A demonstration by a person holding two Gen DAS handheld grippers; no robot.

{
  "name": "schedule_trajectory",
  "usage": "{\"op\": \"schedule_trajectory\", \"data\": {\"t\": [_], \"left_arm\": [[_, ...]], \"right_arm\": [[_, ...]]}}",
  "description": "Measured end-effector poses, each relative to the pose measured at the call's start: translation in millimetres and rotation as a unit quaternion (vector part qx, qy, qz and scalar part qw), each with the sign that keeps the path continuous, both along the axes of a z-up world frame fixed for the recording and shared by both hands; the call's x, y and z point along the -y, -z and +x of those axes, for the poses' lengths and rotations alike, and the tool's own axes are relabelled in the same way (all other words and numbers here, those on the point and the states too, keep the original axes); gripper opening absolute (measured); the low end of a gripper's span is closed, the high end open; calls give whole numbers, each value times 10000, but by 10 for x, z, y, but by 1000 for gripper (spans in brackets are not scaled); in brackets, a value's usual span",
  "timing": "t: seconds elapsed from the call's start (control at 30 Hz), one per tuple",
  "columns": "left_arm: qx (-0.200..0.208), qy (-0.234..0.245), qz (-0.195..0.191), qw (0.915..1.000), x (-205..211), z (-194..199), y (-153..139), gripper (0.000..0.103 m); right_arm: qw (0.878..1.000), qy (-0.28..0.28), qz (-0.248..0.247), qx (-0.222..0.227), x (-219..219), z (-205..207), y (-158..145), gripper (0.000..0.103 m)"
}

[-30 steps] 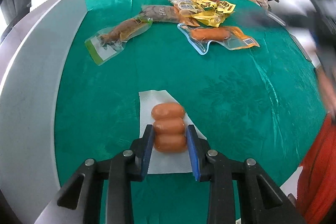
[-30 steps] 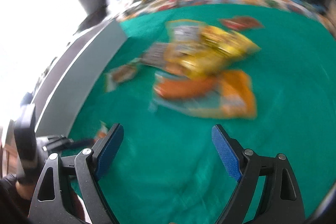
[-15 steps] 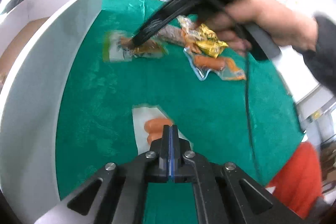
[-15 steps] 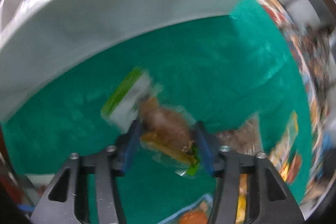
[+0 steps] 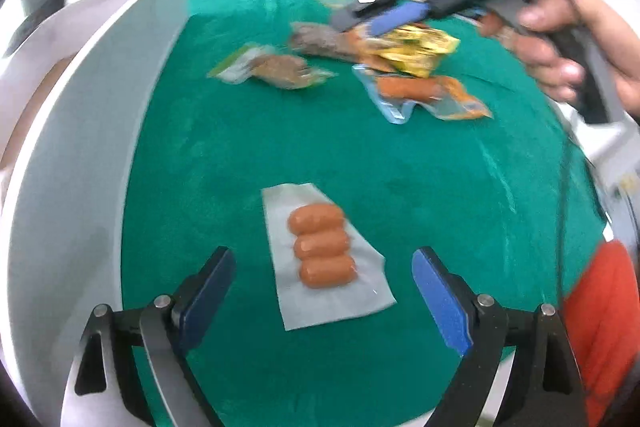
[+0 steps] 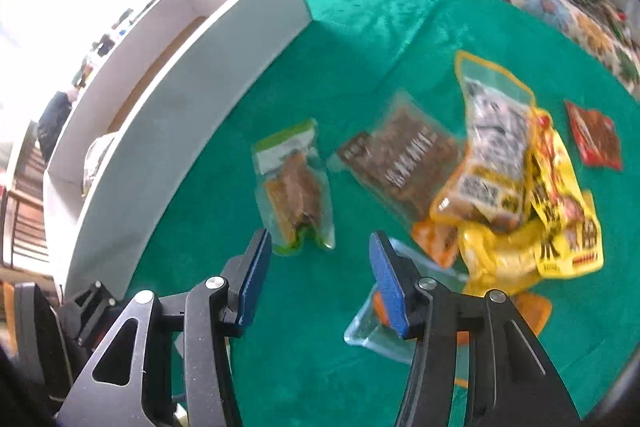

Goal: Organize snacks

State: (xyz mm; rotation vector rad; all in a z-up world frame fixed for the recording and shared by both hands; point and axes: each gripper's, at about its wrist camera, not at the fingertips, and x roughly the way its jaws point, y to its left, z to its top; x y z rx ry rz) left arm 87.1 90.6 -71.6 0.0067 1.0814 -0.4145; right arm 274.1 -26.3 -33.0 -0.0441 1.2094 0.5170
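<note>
The left tongs [image 5: 322, 291] are spreading, their pads clear on either side of the sausage pack [image 5: 322, 253] lying on the green desk [image 5: 440, 187]. The right tongs [image 6: 320, 275] are opening too, gripping nothing, just short of the green-edged jerky pouch [image 6: 294, 187] lying beside the white box [image 6: 192, 99].

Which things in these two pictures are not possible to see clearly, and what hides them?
- White box interior, right wrist view: its wall hides most of the contents; one pale item is unidentifiable.
- Clear sausage pouch, right wrist view: right gripper covers it.
- Far snack pile, left wrist view: blurred, labels unreadable.
- Orange object, left wrist view: cut off by the edge.
</note>
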Motion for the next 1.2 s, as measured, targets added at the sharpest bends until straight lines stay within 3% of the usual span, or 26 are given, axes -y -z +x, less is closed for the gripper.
{"op": "schedule_trajectory", "data": {"t": [0.07,0.13,0.17,0.23,0.27,0.3,0.33,0.4,0.43,0.47,0.53,0.67,0.8,0.9,1.03,1.1,1.2], "left_arm": [[-12,-319,331,9989,96,15,88,89],[142,-418,1123,9927,282,-14,227,91],[239,-377,1346,9899,342,-48,270,101],[556,-390,1540,9857,391,-123,270,102],[568,-346,1413,9877,366,-137,271,94],[511,-292,1164,9915,330,-145,268,68],[405,-278,757,9959,253,-141,259,68],[357,-222,722,9965,185,-132,255,66],[350,-201,584,9975,138,-139,248,66],[339,-207,441,9982,92,-142,240,65],[250,-292,4,9993,-26,-140,198,65],[261,-552,-619,9962,-196,-133,19,65],[527,-788,-1464,9847,-432,-203,-507,65],[847,-973,-1748,9761,-709,-219,-906,66],[1299,-1504,-1484,9687,-1405,-245,-1340,66],[1407,-1819,-1081,9672,-1730,-252,-1391,66],[1354,-2280,-424,9633,-2221,-201,-1287,68]], "right_arm": [[10000,84,-3,-14,17,40,26,55],[9999,145,-66,-17,-13,121,72,55],[9999,104,-73,-77,-77,185,118,56],[9995,-45,-202,-222,-281,236,217,59],[9991,-127,-363,-202,-423,265,291,60],[9983,-231,-509,-139,-550,275,358,60],[9967,-424,-685,-113,-690,276,453,59],[9865,-756,-1455,48,-896,227,617,37],[9842,-750,-1602,111,-931,210,599,33],[9869,-609,-1494,-52,-887,219,573,27],[9927,-426,-1112,-196,-722,202,460,27],[9988,193,217,-389,-166,70,155,27],[9943,524,862,-342,203,-104,-103,27],[9909,479,1244,-205,174,-193,-393,27],[9850,-32,1723,28,-332,-285,-830,28],[9797,-330,1975,88,-688,-340,-1007,28],[9778,-663,1983,155,-1364,-375,-1034,28]]}}
